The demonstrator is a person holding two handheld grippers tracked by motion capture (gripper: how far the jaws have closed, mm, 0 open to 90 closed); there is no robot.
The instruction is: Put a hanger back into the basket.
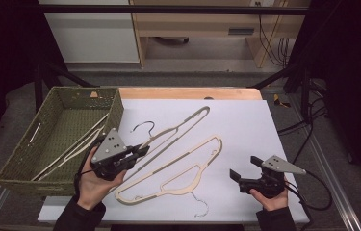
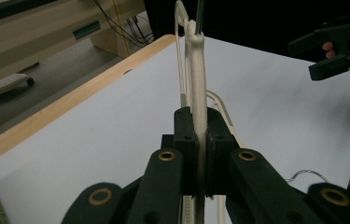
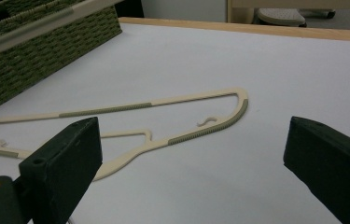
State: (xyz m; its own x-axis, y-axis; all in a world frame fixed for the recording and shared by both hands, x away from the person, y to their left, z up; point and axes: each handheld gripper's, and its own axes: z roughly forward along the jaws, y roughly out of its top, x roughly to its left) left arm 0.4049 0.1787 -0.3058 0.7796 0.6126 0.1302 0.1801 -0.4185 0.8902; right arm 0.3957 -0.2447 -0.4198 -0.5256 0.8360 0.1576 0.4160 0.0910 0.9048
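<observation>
Hangers are the work here. Largest is the white table [image 1: 245,120], with a green basket [image 1: 115,103] at its left edge holding more hangers. One cream hanger [image 1: 187,161] lies flat mid-table. Another hanger [image 1: 178,126], lifted at one end, is clamped in the left gripper [image 1: 142,150], jaws tight on its bar. Right gripper [image 1: 238,174] hovers near the table's right side, jaws wide, holding nothing.
</observation>
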